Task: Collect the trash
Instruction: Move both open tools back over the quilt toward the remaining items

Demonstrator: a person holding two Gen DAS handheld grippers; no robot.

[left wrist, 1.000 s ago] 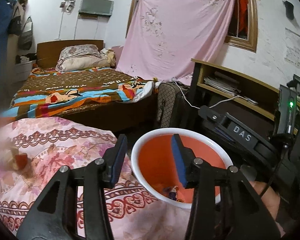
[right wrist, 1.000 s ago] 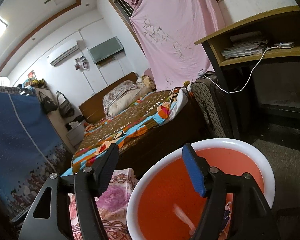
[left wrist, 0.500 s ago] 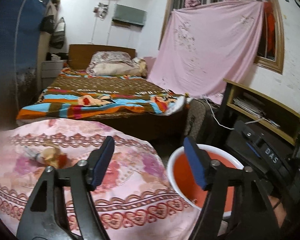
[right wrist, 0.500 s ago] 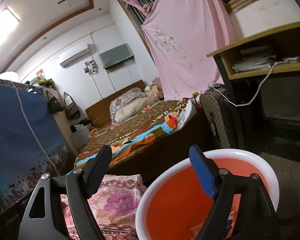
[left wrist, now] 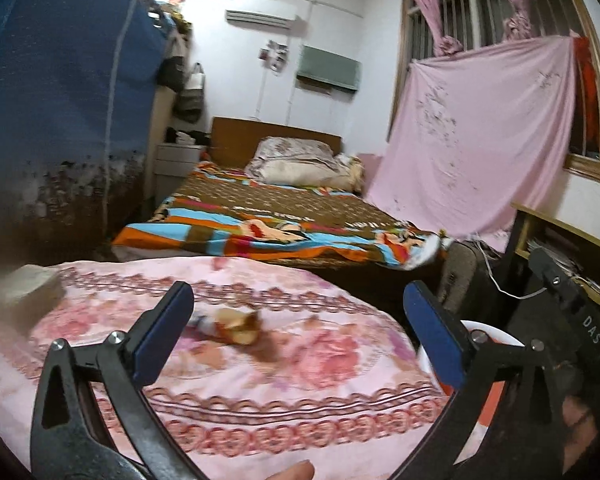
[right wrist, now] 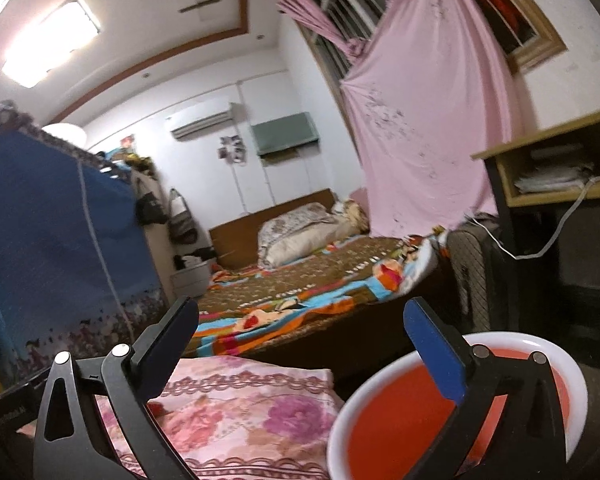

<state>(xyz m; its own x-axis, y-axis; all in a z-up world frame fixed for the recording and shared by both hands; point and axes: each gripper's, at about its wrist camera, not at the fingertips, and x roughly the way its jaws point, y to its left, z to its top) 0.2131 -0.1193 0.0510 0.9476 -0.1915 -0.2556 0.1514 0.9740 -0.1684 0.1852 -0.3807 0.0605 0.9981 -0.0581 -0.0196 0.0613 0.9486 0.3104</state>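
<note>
Pink floral cloth covers the surface (left wrist: 284, 412), where blurred crumpled trash (left wrist: 236, 326) lies near the middle, well clear of its edges. Left claw (left wrist: 296, 328) and right claw (right wrist: 300, 338) are both opening, empty. The red basin (right wrist: 384, 436) sits just beside the surface's right edge.

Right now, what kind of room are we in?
A lived-in bedroom, it seems: a made bed with a pillow against a wooden headboard, a wall air conditioner above it, and a pink sheet hung over the barred window.
</note>
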